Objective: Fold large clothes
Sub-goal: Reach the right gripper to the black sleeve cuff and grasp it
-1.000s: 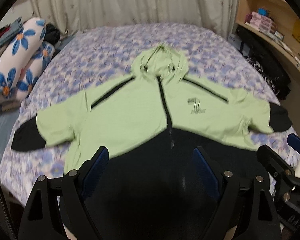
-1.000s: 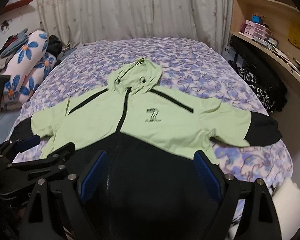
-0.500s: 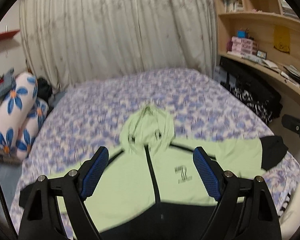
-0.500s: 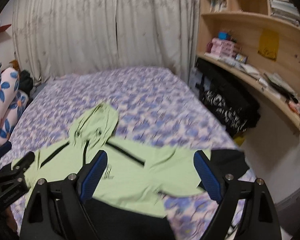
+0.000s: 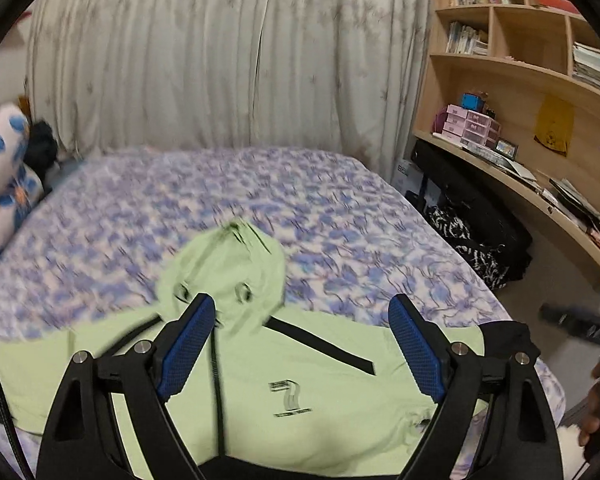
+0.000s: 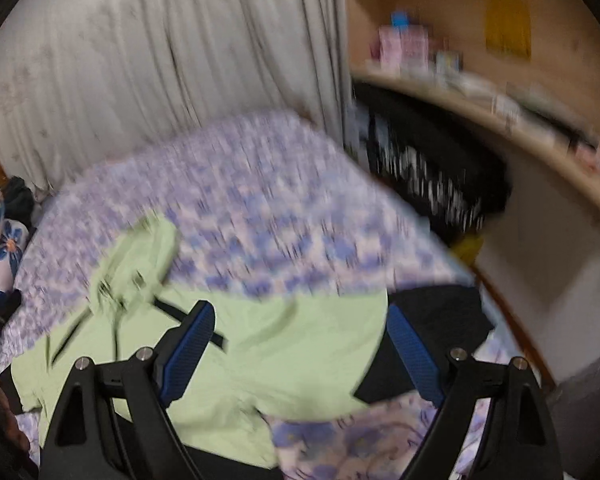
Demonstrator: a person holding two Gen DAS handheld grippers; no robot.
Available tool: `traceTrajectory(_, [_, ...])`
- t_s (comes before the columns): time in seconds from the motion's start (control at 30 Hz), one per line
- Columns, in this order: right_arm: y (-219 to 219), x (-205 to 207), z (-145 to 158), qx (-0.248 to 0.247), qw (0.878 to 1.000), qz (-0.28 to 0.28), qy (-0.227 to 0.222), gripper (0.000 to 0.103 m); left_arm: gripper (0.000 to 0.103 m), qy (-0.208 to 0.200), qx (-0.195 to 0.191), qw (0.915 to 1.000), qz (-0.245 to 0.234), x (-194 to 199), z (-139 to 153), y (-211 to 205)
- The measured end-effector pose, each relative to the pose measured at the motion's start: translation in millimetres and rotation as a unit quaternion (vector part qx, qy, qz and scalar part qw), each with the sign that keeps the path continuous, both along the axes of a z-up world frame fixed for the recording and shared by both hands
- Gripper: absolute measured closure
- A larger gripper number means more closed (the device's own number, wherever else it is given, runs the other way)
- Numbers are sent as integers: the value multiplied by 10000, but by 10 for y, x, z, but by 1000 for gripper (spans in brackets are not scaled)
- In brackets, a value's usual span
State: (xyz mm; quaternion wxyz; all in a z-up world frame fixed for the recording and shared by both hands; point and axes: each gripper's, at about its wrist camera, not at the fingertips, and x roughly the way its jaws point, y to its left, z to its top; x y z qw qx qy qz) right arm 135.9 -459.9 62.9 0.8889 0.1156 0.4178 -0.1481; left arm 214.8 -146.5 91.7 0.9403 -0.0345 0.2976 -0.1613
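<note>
A light green hooded jacket (image 5: 324, 376) lies spread flat, front side up, on a bed (image 5: 236, 204) covered with a purple and white floral sheet. Its hood (image 5: 224, 268) points toward the pale curtain (image 5: 220, 56) behind the bed, a black zipper line runs down the middle of the chest, and a small dark logo sits on the chest panel. Both sleeves extend sideways; the black cuff (image 6: 440, 312) of one sleeve lies near the bed edge that faces the wooden shelving (image 5: 540, 92), and the lower hem of the jacket is black.

The left gripper (image 5: 300, 352) hovers above the chest of the jacket with its blue-padded fingers spread wide and nothing between them. The right gripper (image 6: 300, 354) hovers over the sleeve on the shelving side, its fingers likewise spread wide and empty, with the black cuff just beyond its outer finger; this view is blurred. Neither gripper touches the cloth.

A white pillow with blue flowers (image 5: 4, 168) lies beside the bed on the side away from the shelving. A black bag with white markings (image 5: 472, 248) stands on the floor between the bed and the shelving, under a curved wooden shelf holding pink boxes (image 5: 468, 124) and papers.
</note>
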Motion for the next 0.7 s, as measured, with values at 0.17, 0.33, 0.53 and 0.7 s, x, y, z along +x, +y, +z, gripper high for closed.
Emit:
traceTrajectory(0.17, [-769, 84, -743, 107, 9955, -732, 596, 15, 16, 258, 213, 9993, 140, 155, -572, -271])
traceTrajectory(0.33, [-1649, -72, -1254, 675, 9776, -1790, 875, 21, 16, 563, 210, 9981, 155, 287, -967, -506])
traceTrajectory(0.53, [-2271, -316, -1654, 1532, 9488, -2587, 967, 31, 16, 785, 295, 9963, 173, 354, -1246, -713])
traceTrajectory(0.7, [-2385, -312, -1911, 1762, 9397, -2752, 1004, 31, 16, 914, 329, 9951, 173, 361, -1361, -779])
